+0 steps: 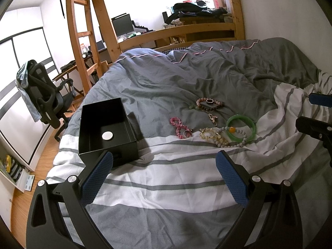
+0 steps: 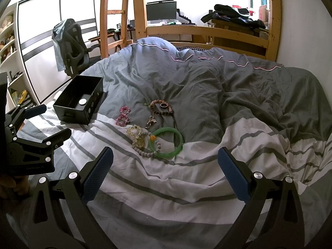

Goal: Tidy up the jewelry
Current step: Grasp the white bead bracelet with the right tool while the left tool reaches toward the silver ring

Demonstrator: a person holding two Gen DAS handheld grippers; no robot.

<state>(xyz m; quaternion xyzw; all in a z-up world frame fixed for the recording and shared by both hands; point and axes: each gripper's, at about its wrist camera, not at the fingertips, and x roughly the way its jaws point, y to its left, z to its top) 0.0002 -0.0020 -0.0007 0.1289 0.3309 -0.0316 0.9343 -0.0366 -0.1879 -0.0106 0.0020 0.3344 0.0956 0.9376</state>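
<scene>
Both the left gripper [image 1: 164, 174] and right gripper [image 2: 165, 171] hover with jaws released above the bed [image 1: 166, 176]; bracelets [image 2: 154, 132] lie mid-bed, black box [image 1: 105, 128] near its left edge. Sorting seems unstarted; first pick next.

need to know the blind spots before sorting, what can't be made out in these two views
- Open black rectangular box: in the left wrist view the left gripper finger covers its near corner.
- Small dark metal ring: too small in both views for detail.
- Small metallic pendant: shape unclear, too small.
- Right gripper in left wrist view: cut off by the right edge.
</scene>
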